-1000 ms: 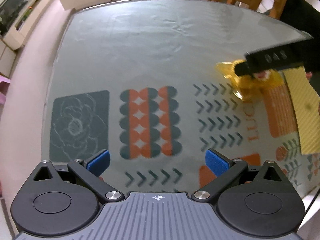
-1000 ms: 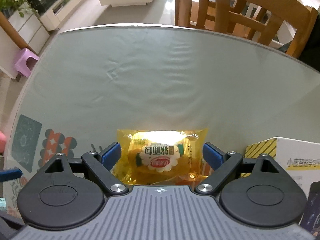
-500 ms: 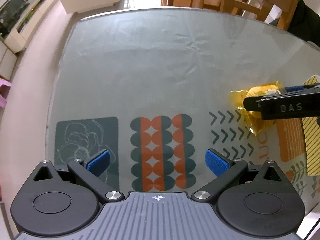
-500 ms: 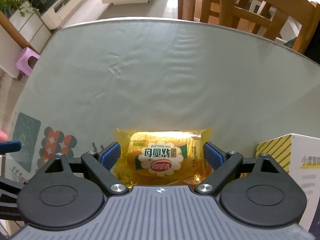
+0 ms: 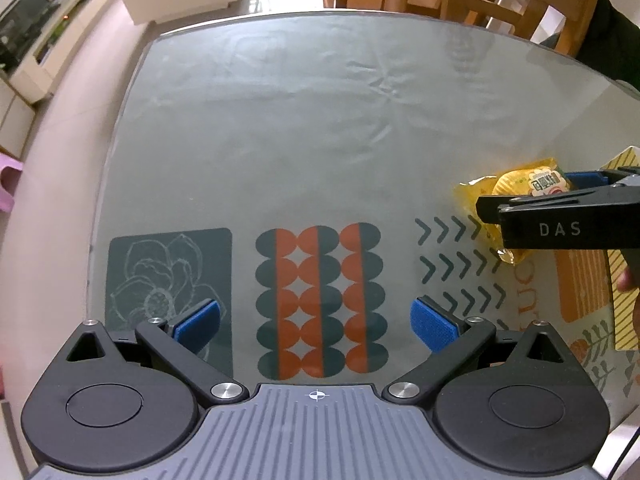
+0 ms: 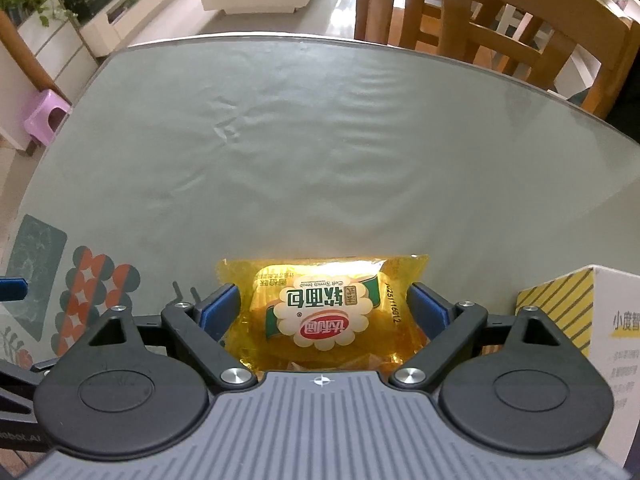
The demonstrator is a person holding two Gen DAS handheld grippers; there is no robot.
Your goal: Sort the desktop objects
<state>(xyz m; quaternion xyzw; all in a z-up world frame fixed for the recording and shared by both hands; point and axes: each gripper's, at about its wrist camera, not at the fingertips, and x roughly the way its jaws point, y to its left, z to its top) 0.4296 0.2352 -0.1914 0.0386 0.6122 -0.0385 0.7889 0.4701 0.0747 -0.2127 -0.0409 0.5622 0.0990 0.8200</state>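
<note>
Left gripper point(image 5: 316, 322) hanging over the patterned cloth point(image 5: 320, 300), fingers spread wide, nothing between them. Out at two o'clock from it, right gripper point(image 6: 324, 308) closed around the yellow bread packet point(image 6: 320, 312) — blue pads point(image 6: 222, 306) pressed against both ends of the wrapper, label upside down in its own camera. Whether the packet sits on the glass table point(image 6: 320, 140) or just above it: cannot tell. At three o'clock of the packet, just beside it, a white box with yellow stripes point(image 6: 580, 308), untouched. Beyond, bare tabletop, then wooden chairs point(image 6: 480, 20) at twelve. Sorting judged barely begun — one item gripped, not yet placed; no destination in view; the box left to handle.
</note>
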